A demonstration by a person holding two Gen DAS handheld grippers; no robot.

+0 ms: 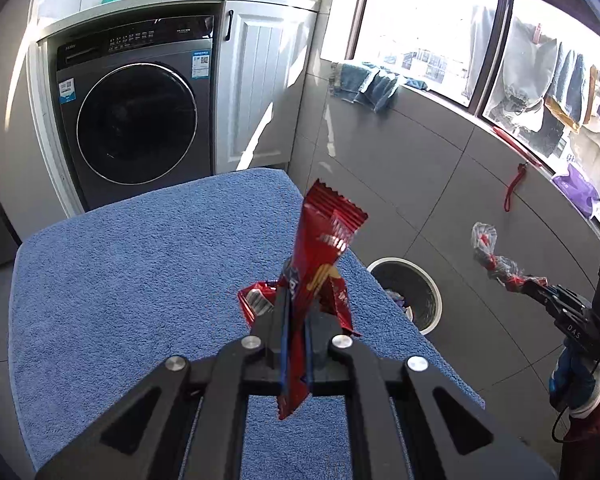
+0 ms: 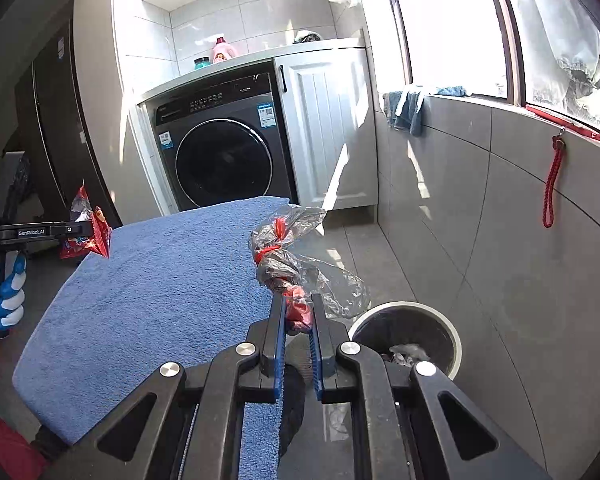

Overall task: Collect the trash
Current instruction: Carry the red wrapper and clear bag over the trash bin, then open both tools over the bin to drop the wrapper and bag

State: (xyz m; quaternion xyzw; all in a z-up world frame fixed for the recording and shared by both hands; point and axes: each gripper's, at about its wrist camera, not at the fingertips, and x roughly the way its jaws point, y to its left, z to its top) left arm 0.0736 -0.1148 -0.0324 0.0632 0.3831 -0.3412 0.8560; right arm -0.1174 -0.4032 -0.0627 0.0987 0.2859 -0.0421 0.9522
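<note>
A washing machine (image 1: 136,120) fills the back of a tiled laundry corner, and everything else sits in front of it: a table draped in a blue towel (image 1: 140,280), bare of litter in both views, and, on the floor at the towel's right edge, a round white bin (image 2: 406,340) with scraps already inside. Above the towel the left gripper (image 1: 296,304) has its jaws pressed together on a red snack wrapper (image 1: 320,248), which stands upright out of the pads. Closer to the bin, the right gripper (image 2: 298,308) pinches a crumpled clear bag (image 2: 296,264) knotted with red, the loose film hanging out over the towel's edge just short of the rim. The step in hand appears to be the carry to the bin, with both pieces lifted. Next, each gripper would need to come over the bin's mouth and spread its jaws; the light film may cling to the pads or drift past the rim.
</note>
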